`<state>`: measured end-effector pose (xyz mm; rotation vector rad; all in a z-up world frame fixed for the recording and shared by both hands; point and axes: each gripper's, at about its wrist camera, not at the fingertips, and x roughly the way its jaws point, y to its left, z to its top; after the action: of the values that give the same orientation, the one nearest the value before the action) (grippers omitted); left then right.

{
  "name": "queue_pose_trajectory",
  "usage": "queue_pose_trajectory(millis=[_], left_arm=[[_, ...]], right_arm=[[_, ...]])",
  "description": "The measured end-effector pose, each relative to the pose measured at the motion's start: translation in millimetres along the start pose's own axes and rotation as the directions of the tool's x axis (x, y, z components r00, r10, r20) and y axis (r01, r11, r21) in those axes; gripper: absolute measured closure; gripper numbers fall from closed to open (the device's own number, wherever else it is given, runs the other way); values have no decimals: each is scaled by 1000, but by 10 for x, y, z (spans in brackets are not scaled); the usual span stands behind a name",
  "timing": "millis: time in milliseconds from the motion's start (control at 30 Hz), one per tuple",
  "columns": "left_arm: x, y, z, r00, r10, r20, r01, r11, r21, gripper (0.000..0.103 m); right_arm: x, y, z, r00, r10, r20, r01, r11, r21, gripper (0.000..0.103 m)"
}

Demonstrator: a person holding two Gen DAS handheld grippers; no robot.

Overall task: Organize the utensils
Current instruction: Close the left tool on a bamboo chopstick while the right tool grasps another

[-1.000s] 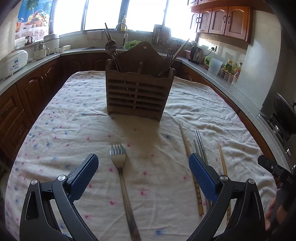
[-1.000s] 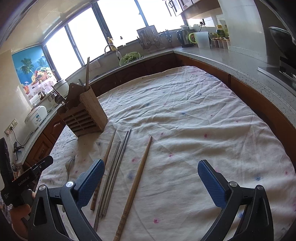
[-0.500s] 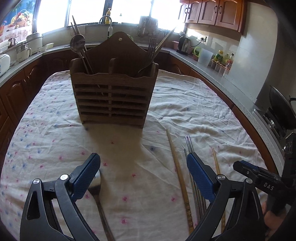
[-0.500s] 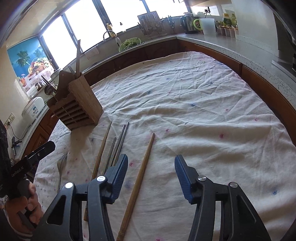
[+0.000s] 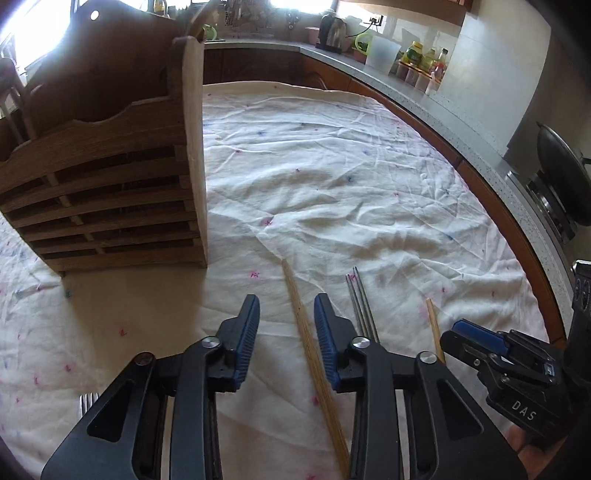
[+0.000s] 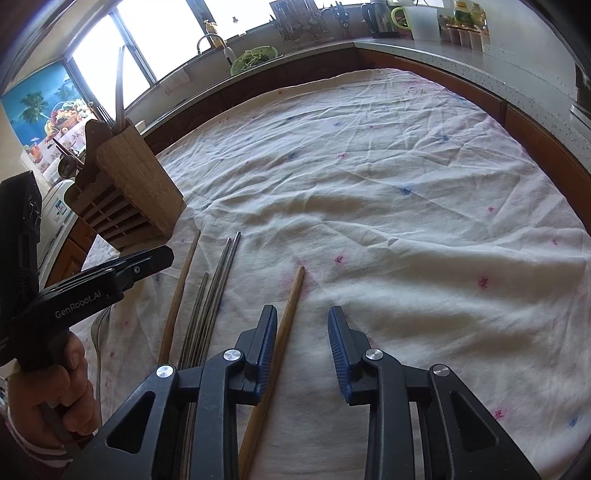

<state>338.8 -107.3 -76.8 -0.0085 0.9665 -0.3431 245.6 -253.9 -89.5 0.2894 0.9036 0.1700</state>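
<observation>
A wooden utensil holder [image 5: 107, 192] stands on the cloth at the left; it also shows in the right wrist view [image 6: 129, 192] with forks and chopsticks in it. My left gripper [image 5: 286, 328] is half open, its jaws around a wooden chopstick [image 5: 314, 358] that lies on the cloth. Metal chopsticks [image 5: 360, 302] lie just right of it, then a second wooden chopstick [image 5: 434, 328]. My right gripper [image 6: 303, 339] is half open and empty; that second wooden chopstick [image 6: 284, 325] lies by its left finger. A fork [image 5: 88, 400] peeks out at lower left.
The table carries a wrinkled white cloth [image 5: 351, 177] with small coloured marks. A counter with a kettle [image 5: 332, 31], jars and a pan [image 5: 561, 177] curves round the right side. A sink and a green basket [image 6: 255, 59] are at the back.
My left gripper has moved right, from the fork to the wooden chopstick, and its jaws have narrowed. My right gripper has dropped lower and closer to the cloth.
</observation>
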Motion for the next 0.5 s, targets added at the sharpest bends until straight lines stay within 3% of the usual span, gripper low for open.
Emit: queue_pose_trajectory(millis=[100, 233, 400, 500], left_arm=[[144, -33, 8, 999, 17, -44, -16, 999, 29, 82], [114, -85, -67, 999, 42, -34, -38, 994, 99, 83], [-26, -70, -267, 998, 28, -53, -19, 988, 156, 89], [-123, -21, -367, 996, 17, -83, -4, 988, 155, 88]], right_arm=[[22, 16, 33, 1000, -4, -1, 4, 1000, -10, 76], [64, 72, 60, 1000, -22, -7, 22, 999, -50, 77], [59, 93, 25, 999, -30, -17, 28, 995, -94, 93], [32, 93, -7, 999, -18, -27, 16, 995, -100, 95]])
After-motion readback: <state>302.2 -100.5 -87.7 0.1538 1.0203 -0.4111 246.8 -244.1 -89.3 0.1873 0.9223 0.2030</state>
